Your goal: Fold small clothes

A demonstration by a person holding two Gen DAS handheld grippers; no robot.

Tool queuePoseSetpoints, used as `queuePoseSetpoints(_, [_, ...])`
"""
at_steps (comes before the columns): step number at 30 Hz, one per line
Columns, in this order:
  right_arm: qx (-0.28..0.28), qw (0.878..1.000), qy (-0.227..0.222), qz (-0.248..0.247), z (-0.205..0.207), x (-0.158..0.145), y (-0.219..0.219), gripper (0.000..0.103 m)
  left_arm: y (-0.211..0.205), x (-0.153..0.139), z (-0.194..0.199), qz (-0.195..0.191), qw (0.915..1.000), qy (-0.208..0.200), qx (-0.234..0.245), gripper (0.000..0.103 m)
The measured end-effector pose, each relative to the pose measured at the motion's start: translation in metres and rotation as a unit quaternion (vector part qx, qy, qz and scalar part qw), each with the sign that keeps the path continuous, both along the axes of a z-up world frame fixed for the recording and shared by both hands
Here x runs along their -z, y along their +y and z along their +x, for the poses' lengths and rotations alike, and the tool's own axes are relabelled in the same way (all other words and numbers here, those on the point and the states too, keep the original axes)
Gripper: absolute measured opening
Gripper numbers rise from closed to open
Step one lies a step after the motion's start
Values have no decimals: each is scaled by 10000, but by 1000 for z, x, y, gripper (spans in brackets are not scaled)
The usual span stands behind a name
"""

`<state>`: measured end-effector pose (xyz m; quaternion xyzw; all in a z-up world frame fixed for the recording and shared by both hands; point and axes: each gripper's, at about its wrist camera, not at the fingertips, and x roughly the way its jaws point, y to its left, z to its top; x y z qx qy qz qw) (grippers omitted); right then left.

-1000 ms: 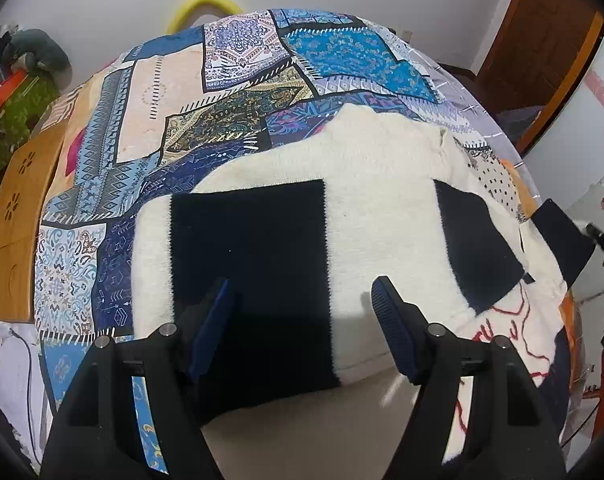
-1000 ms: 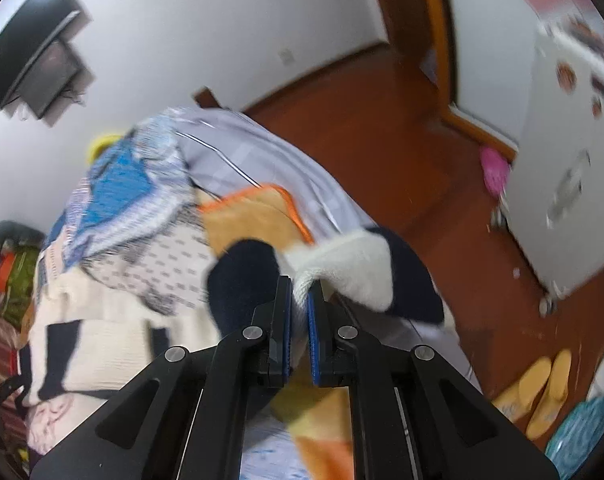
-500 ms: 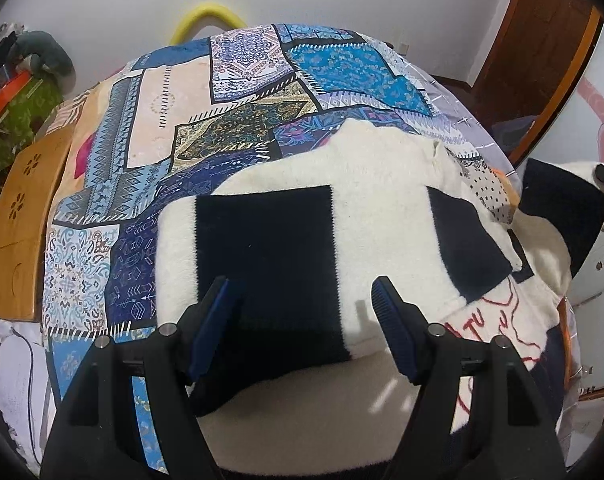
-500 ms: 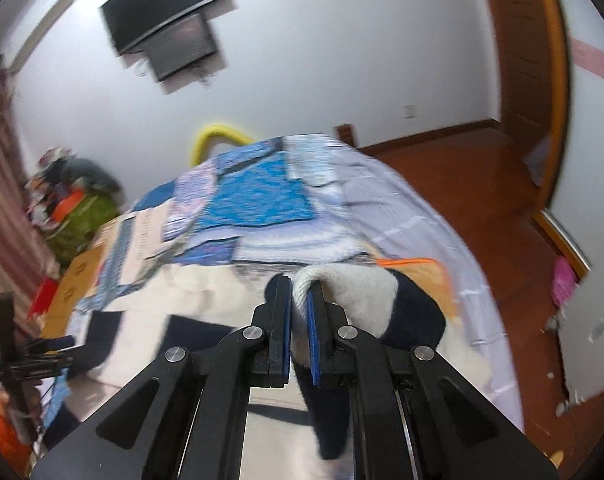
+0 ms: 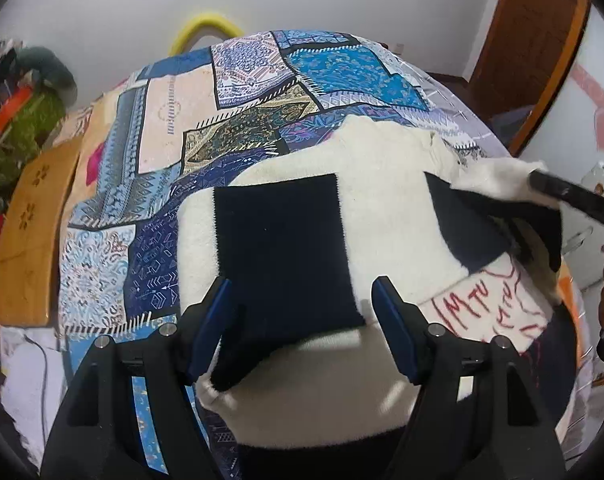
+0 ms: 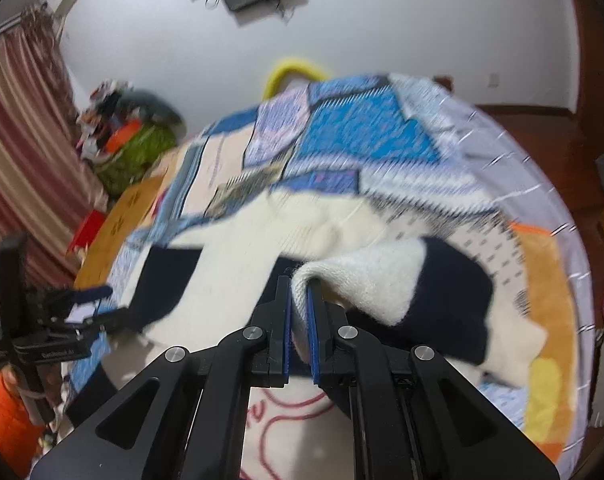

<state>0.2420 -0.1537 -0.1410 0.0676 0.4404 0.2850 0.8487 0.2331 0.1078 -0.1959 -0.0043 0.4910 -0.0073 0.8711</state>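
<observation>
Cream-and-navy fleece sweater [image 5: 382, 208] lying across patchwork bedspread [image 5: 262, 92], filling centre frame.
Clamping its cream cuff in right gripper [image 6: 299, 320]; hovering left gripper [image 5: 302, 320] spread wide over a navy block, grasping nothing.

A bed [image 5: 454, 112] fills the room's centre, covered by a patchwork bedspread [image 5: 262, 92] of blue, cream and patterned panels, with a pale grey striped border along its right edge. On the near part of the bedspread lies a cream-and-navy knitted sweater [image 5: 382, 216], its body spread flat with a dark block across the middle and red lettering at the near right. An orange-and-yellow cloth [image 6: 542, 300] lies on the bed's right side, just beside the sweater and partly under it.
</observation>
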Motion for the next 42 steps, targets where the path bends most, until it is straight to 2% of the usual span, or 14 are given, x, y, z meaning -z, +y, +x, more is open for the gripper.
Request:
queuePoseSetpoints(6, [-339,9982,428,-262,-8,28,23,11,-17,-2,-6,125,9995,-49,286,71])
queuePoseSetpoints(10, [-360,9975,491,-355,-14,33,23,12,-26,-6,-8,97,9992,-91,377,71])
queuePoseSetpoints(13, [-366,9971,572,-330,-15,29,21,36,-33,-11,-7,159,9989,-150,415,71])
queuePoseSetpoints(15, [-266,9978,484,-370,-18,19,19,63,-39,-15,-7,217,9985,-197,465,71])
queuePoseSetpoints(17, [-176,9985,281,-429,-21,8,16,71,-46,-21,-6,224,9981,-242,526,71])
queuePoseSetpoints(25, [257,9993,-75,-261,-22,-23,-37,75,-81,-37,8,298,9952,-336,864,72])
queuePoseSetpoints(35, [1275,9908,-180,-409,-12,-28,-124,75,-163,-30,51,173,9868,25,1607,73])
queuePoseSetpoints(38, [1471,9882,-151,-410,-12,-24,-142,75,-188,-19,65,367,9837,154,1756,74])
queuePoseSetpoints(42, [1544,9872,-12,-405,-14,-11,-156,75,-218,5,77,896,9759,263,1973,74])
